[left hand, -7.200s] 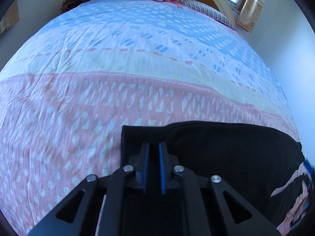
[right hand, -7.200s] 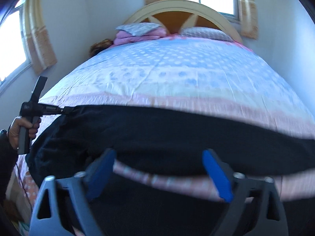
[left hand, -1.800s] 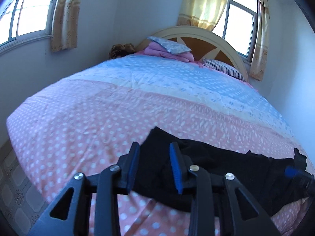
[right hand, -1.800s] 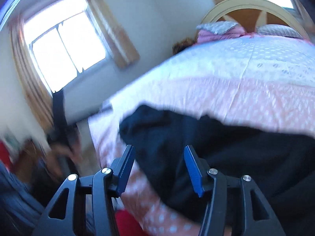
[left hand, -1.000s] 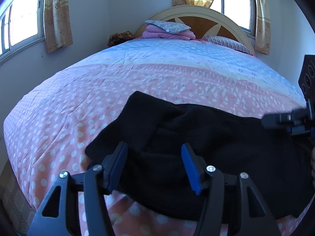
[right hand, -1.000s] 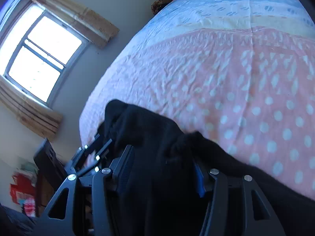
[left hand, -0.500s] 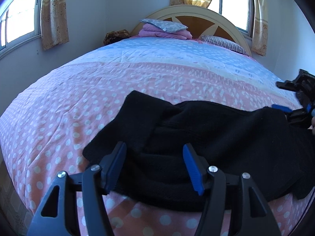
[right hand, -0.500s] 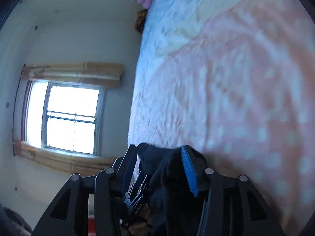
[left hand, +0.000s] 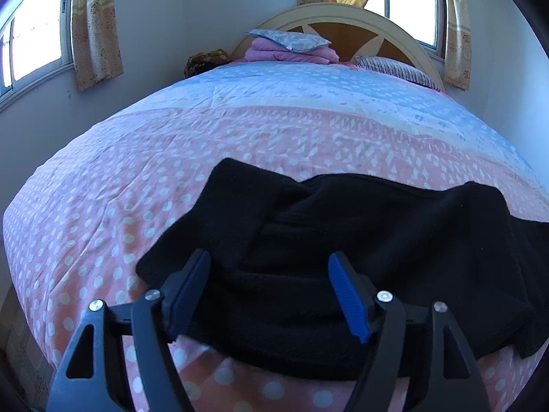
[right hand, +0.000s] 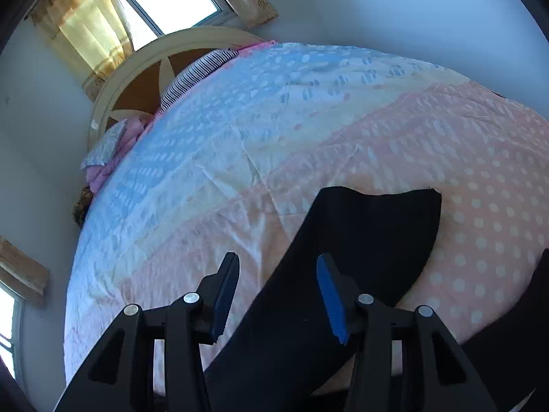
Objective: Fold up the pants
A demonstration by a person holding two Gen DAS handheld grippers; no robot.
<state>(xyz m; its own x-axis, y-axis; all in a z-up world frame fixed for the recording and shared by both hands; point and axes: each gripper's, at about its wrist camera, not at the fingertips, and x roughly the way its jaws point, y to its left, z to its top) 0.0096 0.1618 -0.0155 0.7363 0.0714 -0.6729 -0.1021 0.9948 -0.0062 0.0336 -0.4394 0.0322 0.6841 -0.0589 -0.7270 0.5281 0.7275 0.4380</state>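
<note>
Fingers of the left gripper [left hand: 269, 290] stand wide apart with nothing between the blue pads, hovering just above the near edge of the pants [left hand: 343, 240]. They were about this wide half a second ago and a second ago too, so this hand has been waiting in place. The right gripper [right hand: 278, 290] is also spread wide and empty; half a second ago a bunch of dark cloth sat between its pads, so it has just let go and pulled back. Dark cloth now lies under and beyond its right finger, while the left finger hangs over bare bedspread.

That release likely means one fold has been laid down, and both hands are free for the next one.

From the left view the pants lie across the near, pink dotted part of the bed [left hand: 103, 213], stretching from the middle to the right. They are black and soft-looking, with layers overlapping: a flap at the left end sits on top of the rest, and ridges run along the near side. The far edge is fairly straight; the left corner sticks out unevenly. From the right view one end with a squared-off edge points toward the far side. The shape looks bulky, not yet a tidy bundle, so more folding or smoothing seems needed. Pillows [left hand: 291, 46] sit at the far headboard [left hand: 343, 17].
</note>
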